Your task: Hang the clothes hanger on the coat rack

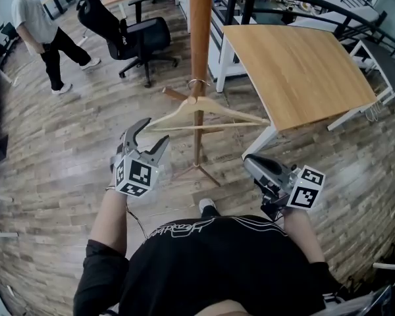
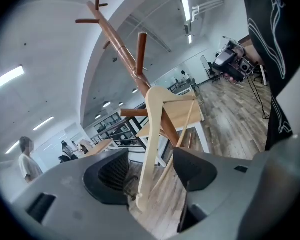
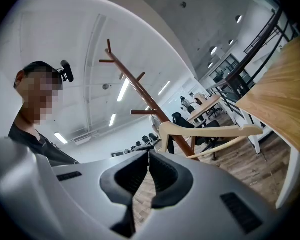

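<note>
A pale wooden clothes hanger [image 1: 210, 114] hangs by its metal hook [image 1: 199, 83] against the brown pole of the coat rack [image 1: 201, 31]. My left gripper [image 1: 153, 135] is at the hanger's left end with its jaws wide open. In the left gripper view that end of the hanger [image 2: 152, 144] stands between the jaws of the left gripper [image 2: 150, 171], and neither pad presses on it. My right gripper [image 1: 253, 166] is lower on the right, apart from the hanger. In the right gripper view the right gripper [image 3: 149, 176] is shut on nothing, and the hanger [image 3: 210, 130] and the rack [image 3: 135, 86] are beyond it.
A wooden desk [image 1: 296, 64] stands to the right of the rack and a black office chair [image 1: 128, 38] to its left. A person [image 1: 43, 31] stands at the far left. The rack's thin feet [image 1: 197, 170] spread on the wood floor in front of me.
</note>
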Demonstrator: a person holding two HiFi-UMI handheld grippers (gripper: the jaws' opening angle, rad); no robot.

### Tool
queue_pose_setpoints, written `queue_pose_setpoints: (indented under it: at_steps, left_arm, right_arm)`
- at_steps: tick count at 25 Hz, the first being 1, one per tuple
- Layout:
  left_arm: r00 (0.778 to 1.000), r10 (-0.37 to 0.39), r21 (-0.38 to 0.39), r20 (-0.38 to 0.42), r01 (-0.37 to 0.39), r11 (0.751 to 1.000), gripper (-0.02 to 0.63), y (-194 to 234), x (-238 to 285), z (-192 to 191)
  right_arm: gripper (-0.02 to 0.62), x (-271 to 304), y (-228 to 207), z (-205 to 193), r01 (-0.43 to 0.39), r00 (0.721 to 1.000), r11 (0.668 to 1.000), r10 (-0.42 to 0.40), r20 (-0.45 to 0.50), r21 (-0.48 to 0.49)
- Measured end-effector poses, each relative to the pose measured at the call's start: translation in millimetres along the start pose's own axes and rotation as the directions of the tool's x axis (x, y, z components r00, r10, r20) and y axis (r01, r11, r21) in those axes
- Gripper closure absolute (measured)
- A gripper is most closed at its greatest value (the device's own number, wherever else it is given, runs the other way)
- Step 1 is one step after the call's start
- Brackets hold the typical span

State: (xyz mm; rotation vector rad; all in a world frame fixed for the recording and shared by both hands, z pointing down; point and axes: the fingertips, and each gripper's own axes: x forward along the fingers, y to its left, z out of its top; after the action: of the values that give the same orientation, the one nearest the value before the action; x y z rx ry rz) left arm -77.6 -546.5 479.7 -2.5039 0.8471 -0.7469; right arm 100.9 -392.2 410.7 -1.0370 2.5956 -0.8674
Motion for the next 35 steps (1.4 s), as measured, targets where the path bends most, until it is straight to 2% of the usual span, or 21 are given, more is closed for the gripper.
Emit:
queue_pose_setpoints:
  at_steps: [3,6,10,13,17,19,21,26,29,35]
  left_arm:
    - [1.000,0.006,-0.046,0.029,-0.005,0.999,0.330,0.7,-19.6,7.6]
    - [0.991,-0.009,-0.145,0.130,0.028,0.989,0.330,-3.6,-51.7,37.0]
    - [0.951,-0.043,-0.277,0.307,0.132,0.952,0.331,-20.9,-98.8,84.5]
    - [0.906,-0.098,-0.345,0.412,0.254,0.904,0.342,-45.7,-131.5,112.4]
    - [0.857,-0.132,-0.410,0.498,0.366,0.836,0.496,-77.1,-166.1,134.2]
    - [0.837,-0.150,-0.447,0.526,0.422,0.789,0.572,-92.4,-177.8,142.3]
    - [0.822,-0.172,-0.470,0.542,0.466,0.750,0.593,-107.9,-186.3,150.2]
    - [0.824,-0.172,-0.488,0.540,0.473,0.734,0.599,-144.1,-196.0,172.0]
    - [0.822,-0.153,-0.510,0.548,0.474,0.718,0.600,-171.7,-199.0,192.1]
    - [0.832,-0.138,-0.558,0.537,0.473,0.682,0.600,-240.3,-206.6,226.2]
  right_arm:
    - [0.554,-2.7,10.5,-0.6,0.008,1.000,1.000,-0.008,0.008,-0.011]
    - [0.554,-6.2,29.9,-7.8,0.006,1.000,1.000,-0.005,0.009,-0.029]
    - [0.554,-11.7,59.8,-18.6,0.003,1.000,0.999,-0.002,0.011,-0.054]
    - [0.554,-15.4,82.8,-24.3,-0.002,1.000,0.997,0.003,0.014,-0.073]
    - [0.554,-19.2,105.6,-36.4,-0.021,1.000,0.996,0.022,0.013,-0.091]
    - [0.554,-22.0,113.9,-40.6,-0.034,0.999,0.994,0.035,0.011,-0.100]
    - [0.554,-25.9,121.5,-42.4,-0.048,0.999,0.993,0.049,0.007,-0.111]
    - [0.554,-47.5,135.8,-48.1,-0.093,0.996,0.985,0.090,-0.026,-0.146]
    - [0.554,-76.2,140.4,-52.1,-0.102,0.994,0.983,0.096,-0.047,-0.154]
    - [0.554,-142.5,150.9,-65.8,-0.124,0.991,0.983,0.117,-0.061,-0.135]
